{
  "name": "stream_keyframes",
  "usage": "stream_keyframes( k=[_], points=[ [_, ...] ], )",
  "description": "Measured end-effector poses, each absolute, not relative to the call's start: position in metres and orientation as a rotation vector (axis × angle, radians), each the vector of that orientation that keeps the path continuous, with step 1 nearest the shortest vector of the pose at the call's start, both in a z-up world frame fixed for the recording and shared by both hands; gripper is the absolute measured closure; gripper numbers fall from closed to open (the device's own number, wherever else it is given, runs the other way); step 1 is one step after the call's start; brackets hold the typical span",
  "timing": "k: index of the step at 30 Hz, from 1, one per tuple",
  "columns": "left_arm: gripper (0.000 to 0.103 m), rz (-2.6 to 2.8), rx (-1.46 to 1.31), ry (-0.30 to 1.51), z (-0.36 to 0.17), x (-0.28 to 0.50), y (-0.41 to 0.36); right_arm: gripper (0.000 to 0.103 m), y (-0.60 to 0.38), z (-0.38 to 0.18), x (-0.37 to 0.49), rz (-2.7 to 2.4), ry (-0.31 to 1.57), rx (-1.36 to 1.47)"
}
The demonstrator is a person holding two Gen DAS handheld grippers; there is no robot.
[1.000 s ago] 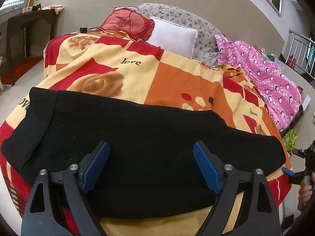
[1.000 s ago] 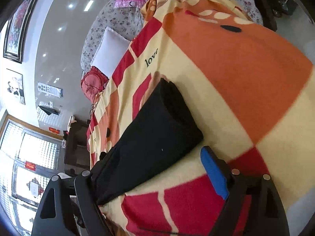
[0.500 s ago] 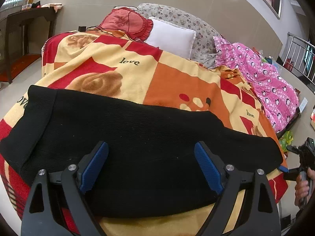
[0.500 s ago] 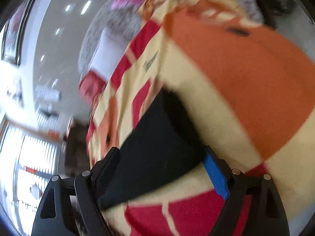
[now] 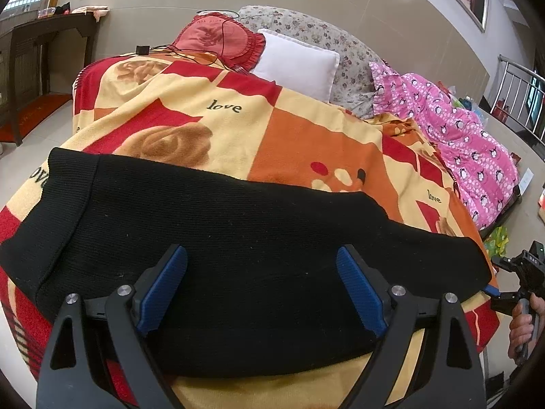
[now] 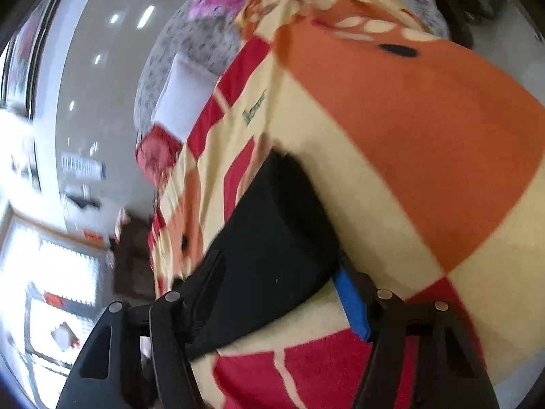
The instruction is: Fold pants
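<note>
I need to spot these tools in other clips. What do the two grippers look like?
Both match: black plastic frames with triangular cut-outs and silver screws, carrying ribbed blue pads on the fingers. See the left gripper and the right gripper. No cables or markings show.

"love" x2 on blanket (image 5: 306, 143), partial "ove" at blanket's left edge

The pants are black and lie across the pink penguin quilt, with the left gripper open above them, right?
Not quite. The left wrist view shows the black pants lying on the red and orange blanket; the pink penguin quilt is off to the side. The left gripper is indeed open.
</note>
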State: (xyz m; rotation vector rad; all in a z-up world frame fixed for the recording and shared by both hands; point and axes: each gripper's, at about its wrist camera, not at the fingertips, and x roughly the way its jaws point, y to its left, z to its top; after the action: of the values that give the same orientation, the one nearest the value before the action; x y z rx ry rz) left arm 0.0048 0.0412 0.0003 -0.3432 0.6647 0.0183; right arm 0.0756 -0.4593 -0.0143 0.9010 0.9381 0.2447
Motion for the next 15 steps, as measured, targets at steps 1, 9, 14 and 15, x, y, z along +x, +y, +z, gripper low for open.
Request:
stream_keyframes(
  k=[1, 9, 14, 15],
  points=[
    [0.012, 0.017, -0.345, 0.664, 0.0, 0.005, 0.041, 0.04, -0.46, -0.015, 0.074, 0.246, 0.929, 0.907],
    [0.0, -0.013, -0.307, 0.694, -0.002, 0.01, 0.035, 0.065, -0.458, -0.018, 0.061, 0.195, 0.849, 0.814],
    [0.0, -0.012, -0.315, 0.691, -0.001, 0.009, 0.034, 0.085, -0.465, -0.024, 0.056, 0.172, 0.832, 0.83],
    [0.0, -0.011, -0.316, 0.691, -0.001, 0.009, 0.034, 0.088, -0.466, -0.025, 0.056, 0.172, 0.833, 0.828]
  ],
)
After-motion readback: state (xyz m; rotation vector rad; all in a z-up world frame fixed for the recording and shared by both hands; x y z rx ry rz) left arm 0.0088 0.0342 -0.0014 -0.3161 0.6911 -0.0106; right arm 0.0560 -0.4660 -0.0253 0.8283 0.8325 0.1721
